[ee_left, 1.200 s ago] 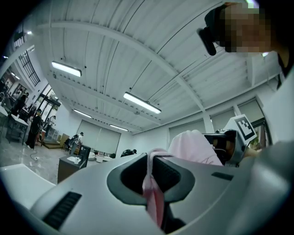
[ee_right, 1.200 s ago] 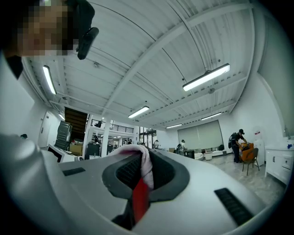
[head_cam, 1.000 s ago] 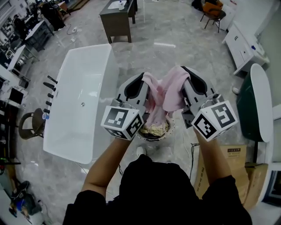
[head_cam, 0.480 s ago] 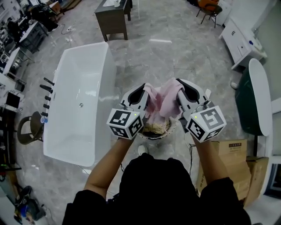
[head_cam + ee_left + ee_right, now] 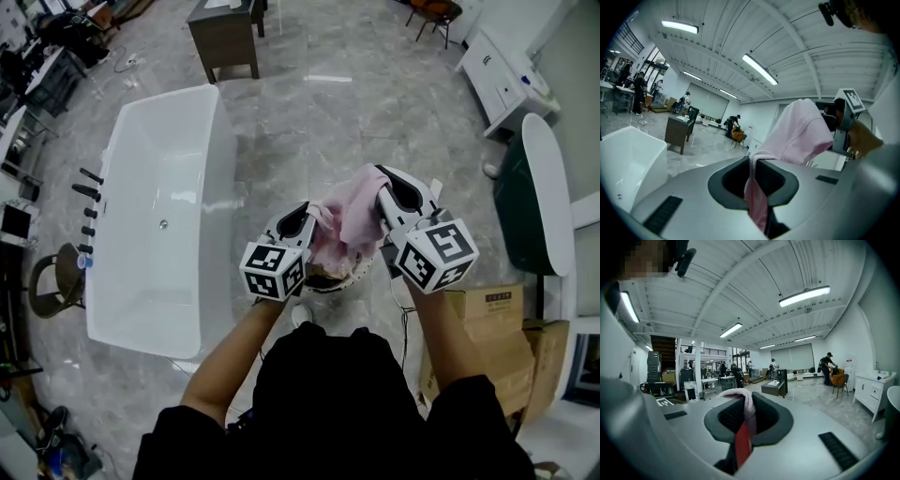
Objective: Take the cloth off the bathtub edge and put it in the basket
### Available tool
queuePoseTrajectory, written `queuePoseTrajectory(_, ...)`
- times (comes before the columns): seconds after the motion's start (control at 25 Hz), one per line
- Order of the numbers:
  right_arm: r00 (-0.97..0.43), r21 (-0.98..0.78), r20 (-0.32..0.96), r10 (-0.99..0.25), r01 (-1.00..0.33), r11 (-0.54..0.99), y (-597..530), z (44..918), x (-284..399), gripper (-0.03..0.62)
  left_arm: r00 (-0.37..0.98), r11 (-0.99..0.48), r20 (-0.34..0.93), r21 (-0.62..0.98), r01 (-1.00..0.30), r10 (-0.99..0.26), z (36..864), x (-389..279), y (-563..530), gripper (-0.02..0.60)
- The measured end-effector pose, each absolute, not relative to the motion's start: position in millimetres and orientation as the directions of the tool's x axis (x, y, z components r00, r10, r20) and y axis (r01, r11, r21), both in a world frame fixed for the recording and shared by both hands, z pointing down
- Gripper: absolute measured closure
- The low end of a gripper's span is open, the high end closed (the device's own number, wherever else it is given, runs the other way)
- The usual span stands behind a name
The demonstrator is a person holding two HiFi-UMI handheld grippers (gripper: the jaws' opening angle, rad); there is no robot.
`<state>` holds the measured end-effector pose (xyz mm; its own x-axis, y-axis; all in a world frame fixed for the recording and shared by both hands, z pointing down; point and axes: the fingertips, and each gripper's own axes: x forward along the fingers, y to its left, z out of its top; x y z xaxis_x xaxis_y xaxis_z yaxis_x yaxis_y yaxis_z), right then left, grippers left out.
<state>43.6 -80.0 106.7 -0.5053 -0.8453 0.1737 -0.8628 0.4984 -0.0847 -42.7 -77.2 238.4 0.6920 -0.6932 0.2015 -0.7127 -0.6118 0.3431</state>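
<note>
1. My left gripper [image 5: 302, 217] has its jaws drawn narrow, pinching a fold of the pink cloth [image 5: 349, 211]. In the left gripper view that fold runs down through the slot between them.
2. My right gripper [image 5: 382, 187] is clamped just as tightly on another edge of the cloth, a thin strip caught between its pads.
3. The cloth hangs bunched between the two grippers, directly above the basket [image 5: 362, 273]. Its lower folds droop towards the basket's mouth, though I cannot tell whether they touch what already lies inside. The bathtub [image 5: 159, 216] stands well to the left of the basket.
4. I judge the cloth light, limp and unbreakable. It sags from wherever it is pinched, keeps no shape, and should not slide readily out of closed pads.
5. Two pinches on its upper edge suit it, keeping the bulk gathered over the basket. My one worry is a loose corner draping outside the basket's rim.
</note>
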Motion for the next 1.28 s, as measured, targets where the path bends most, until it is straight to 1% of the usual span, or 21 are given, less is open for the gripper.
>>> queuePoseTrajectory(0.2,-0.501,-0.049,0.171,-0.848,-0.864,0.500,-90,98,34,0.553,0.689,-0.607,0.212,0.343,-0.717,-0.693,248,-47,-82,0.543)
queuePoseTrajectory(0.4,-0.472,-0.060,0.213,-0.855,-0.880,0.471,-94,114,36,0.553,0.680,-0.592,0.301,0.340,-0.731,-0.668,285,-47,-75,0.541)
queuePoseTrajectory(0.6,-0.485,-0.065,0.239,-0.841,-0.873,0.484,-100,127,33,0.553,0.659,-0.562,0.366,0.346,-0.752,-0.657,320,-50,-70,0.522)
queuePoseTrajectory(0.76,-0.509,-0.096,0.266,-0.819,-0.859,0.503,-99,150,36,0.553,0.636,-0.529,0.407,0.353,-0.772,-0.655,342,-50,-64,0.515)
queuePoseTrajectory(0.92,-0.544,-0.140,0.286,-0.789,-0.838,0.527,-100,175,33,0.553,0.596,-0.504,0.444,0.319,-0.803,-0.669,358,-49,-58,0.515)
queuePoseTrajectory(1.04,-0.568,-0.172,0.311,-0.762,-0.822,0.542,-103,197,32,0.553,0.564,-0.458,0.481,0.328,-0.826,-0.671,376,-44,-56,0.515)
queuePoseTrajectory(1.16,-0.584,-0.193,0.329,-0.742,-0.811,0.553,-112,220,40,0.553,0.549,-0.434,0.524,0.337,-0.835,-0.651,401,-34,-56,0.514)
queuePoseTrajectory(1.28,-0.595,-0.229,0.351,-0.723,-0.804,0.549,-126,250,52,0.553,0.548,-0.435,0.564,0.334,-0.836,-0.618,426,-20,-58,0.494)
